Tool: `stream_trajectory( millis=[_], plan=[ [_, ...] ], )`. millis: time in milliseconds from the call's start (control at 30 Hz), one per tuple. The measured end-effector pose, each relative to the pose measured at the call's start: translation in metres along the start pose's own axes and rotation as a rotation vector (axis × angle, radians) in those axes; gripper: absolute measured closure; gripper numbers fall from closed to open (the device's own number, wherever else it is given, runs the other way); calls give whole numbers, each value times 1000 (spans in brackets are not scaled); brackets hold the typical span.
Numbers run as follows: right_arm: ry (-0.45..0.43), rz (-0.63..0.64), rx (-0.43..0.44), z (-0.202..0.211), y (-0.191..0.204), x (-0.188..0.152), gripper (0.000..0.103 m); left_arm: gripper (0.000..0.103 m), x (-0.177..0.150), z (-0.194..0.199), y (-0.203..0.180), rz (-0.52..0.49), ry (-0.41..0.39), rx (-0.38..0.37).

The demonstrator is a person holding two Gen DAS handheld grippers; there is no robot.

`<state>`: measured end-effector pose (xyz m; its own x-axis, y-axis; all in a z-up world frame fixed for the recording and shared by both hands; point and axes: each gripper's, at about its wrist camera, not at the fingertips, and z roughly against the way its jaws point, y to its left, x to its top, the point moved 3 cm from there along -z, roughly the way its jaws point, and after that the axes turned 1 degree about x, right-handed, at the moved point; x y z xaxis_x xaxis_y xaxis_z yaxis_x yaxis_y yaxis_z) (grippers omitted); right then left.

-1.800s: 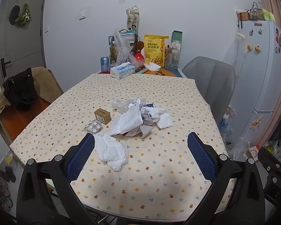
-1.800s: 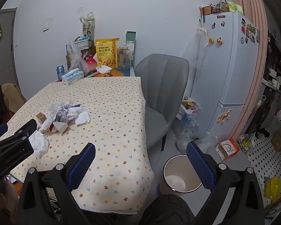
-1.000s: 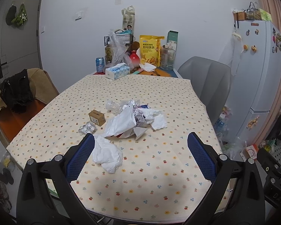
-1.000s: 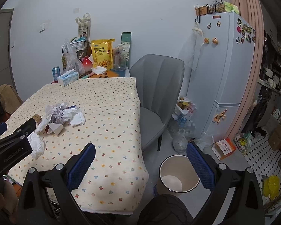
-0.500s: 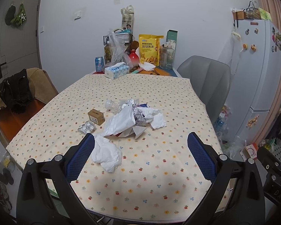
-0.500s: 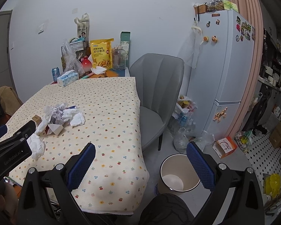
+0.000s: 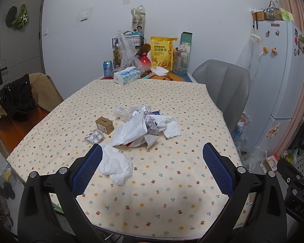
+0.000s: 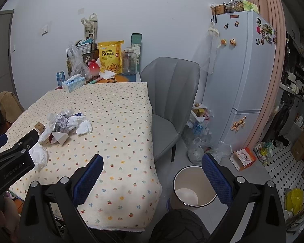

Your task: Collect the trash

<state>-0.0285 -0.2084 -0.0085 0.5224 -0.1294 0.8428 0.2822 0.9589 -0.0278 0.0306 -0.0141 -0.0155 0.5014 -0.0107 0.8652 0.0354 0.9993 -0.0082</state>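
Note:
A heap of trash [image 7: 143, 126] lies mid-table: crumpled white paper, a crushed clear bottle [image 7: 122, 112], a small brown box [image 7: 104, 122], a blister pack [image 7: 94, 136]. A crumpled white tissue [image 7: 116, 165] lies nearest, by my left finger. My left gripper [image 7: 152, 172] is open and empty above the table's near end. My right gripper [image 8: 152, 178] is open and empty over the table's near right corner. A white trash bin [image 8: 194, 186] stands on the floor right of the table. The heap also shows in the right wrist view [image 8: 64, 124].
The table has a flowered cloth [image 7: 152, 192]. Snacks, a tissue box [image 7: 126, 76], a can and bags stand at its far end. A grey chair [image 8: 172, 101] stands at the right side, a chair with clothes [image 7: 20, 101] at the left. A fridge [image 8: 245, 81] and floor clutter are right.
Both grippers have drawn back a little from the table and stayed open. The trash has not moved.

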Motion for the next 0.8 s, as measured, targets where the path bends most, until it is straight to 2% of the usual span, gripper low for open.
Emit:
stream_trajectory(
  millis=[800],
  plan=[
    [12, -1, 0, -3, 4, -1, 8, 5, 0, -4, 7, 5, 20, 16]
  ],
)
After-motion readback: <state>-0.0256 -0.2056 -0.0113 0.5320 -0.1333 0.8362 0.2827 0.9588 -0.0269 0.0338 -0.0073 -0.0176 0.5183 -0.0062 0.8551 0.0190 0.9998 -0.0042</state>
